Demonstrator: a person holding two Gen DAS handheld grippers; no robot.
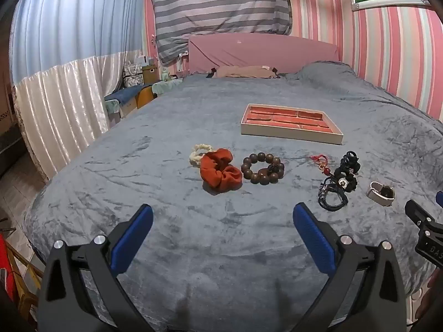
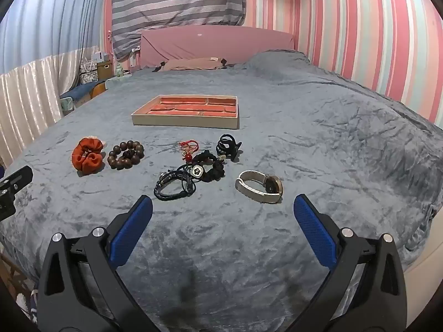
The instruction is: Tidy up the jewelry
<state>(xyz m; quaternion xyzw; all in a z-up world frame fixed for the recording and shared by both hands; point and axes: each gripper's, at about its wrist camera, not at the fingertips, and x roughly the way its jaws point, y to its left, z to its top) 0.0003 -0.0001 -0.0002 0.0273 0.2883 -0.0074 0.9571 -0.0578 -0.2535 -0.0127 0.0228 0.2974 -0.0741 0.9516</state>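
Observation:
A shallow tray (image 1: 290, 132) (image 2: 182, 122) with red-lined compartments lies on the grey bedspread. In front of it lie a rust scrunchie (image 1: 220, 175) (image 2: 87, 156), a cream hair tie (image 1: 197, 155), a brown bead bracelet (image 1: 262, 168) (image 2: 126, 155), a red cord charm (image 1: 321, 161) (image 2: 189, 148), a black claw clip (image 1: 349, 163) (image 2: 228, 146), a black scrunchie with a flower charm (image 2: 207, 170), dark braided bracelets (image 1: 332, 195) (image 2: 174, 186) and a beige-strap watch (image 1: 381, 193) (image 2: 260, 186). My left gripper (image 1: 223, 218) and right gripper (image 2: 223, 213) are open and empty, hovering short of the items.
The bed's near edge falls away below both grippers. A pink headboard (image 1: 263, 52), a tan pillow (image 2: 191, 63) and a bunched blanket lie at the far end. Curtains and a cluttered bedside table (image 1: 138, 88) stand to the left; a striped wall is on the right.

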